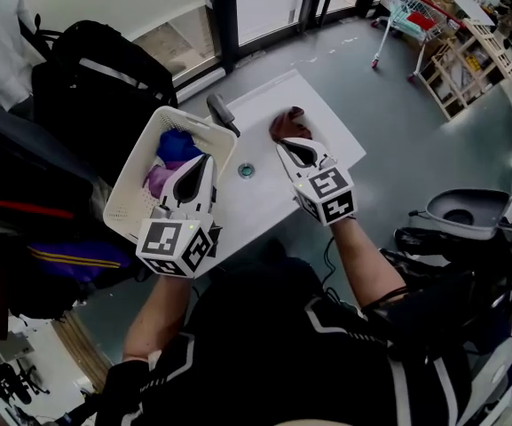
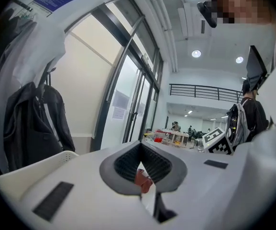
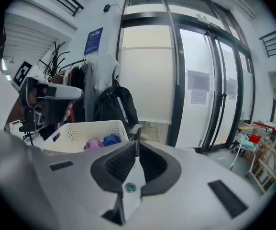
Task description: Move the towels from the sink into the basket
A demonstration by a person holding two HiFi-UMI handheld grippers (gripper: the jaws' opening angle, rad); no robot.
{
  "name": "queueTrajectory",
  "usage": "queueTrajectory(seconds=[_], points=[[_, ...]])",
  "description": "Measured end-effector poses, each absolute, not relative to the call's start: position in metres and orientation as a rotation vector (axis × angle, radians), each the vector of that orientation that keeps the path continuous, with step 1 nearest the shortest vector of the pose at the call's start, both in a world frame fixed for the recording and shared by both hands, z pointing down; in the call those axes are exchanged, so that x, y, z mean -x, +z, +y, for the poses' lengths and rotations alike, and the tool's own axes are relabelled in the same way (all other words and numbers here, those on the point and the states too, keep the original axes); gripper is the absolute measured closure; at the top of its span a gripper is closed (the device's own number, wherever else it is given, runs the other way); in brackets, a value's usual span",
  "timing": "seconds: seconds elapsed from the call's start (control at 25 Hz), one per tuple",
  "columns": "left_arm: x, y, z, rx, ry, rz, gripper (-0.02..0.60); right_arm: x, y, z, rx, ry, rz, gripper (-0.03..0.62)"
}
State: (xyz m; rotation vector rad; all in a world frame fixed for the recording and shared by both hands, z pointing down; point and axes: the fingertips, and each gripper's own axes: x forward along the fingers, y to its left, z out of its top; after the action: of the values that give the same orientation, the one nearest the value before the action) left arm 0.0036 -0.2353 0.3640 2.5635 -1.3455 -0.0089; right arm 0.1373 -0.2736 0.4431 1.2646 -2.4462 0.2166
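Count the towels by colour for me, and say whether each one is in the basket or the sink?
blue towel: 1, in the basket
purple towel: 1, in the basket
dark red towel: 1, in the sink
Total: 3 towels

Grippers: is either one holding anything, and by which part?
Nothing. Left gripper and right gripper are shut and empty; the red towel lies in the sink.

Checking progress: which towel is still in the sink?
The dark red towel, alone in the sink; the blue towel and purple towel already lie in the basket.
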Motion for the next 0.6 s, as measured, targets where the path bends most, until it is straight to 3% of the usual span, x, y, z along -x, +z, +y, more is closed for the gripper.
queueTrajectory(seconds=[0.12, 0.32, 0.6], points=[[-0.025, 0.377, -0.241, -2.57, 0.037, -1.288, 0.575, -0.149, 0.464, -0.281, -1.246, 0.276, -2.414, 0.521], [-0.056, 0.405, -0.251, -2.569, 0.167, -1.252, 0.575, -0.168, 0.499, -0.296, -1.219, 0.34, -2.363, 0.493], [-0.089, 0.444, -0.268, -2.511, 0.275, -1.252, 0.575, -0.199, 0.554, -0.329, -1.188, 0.369, -2.246, 0.374]])
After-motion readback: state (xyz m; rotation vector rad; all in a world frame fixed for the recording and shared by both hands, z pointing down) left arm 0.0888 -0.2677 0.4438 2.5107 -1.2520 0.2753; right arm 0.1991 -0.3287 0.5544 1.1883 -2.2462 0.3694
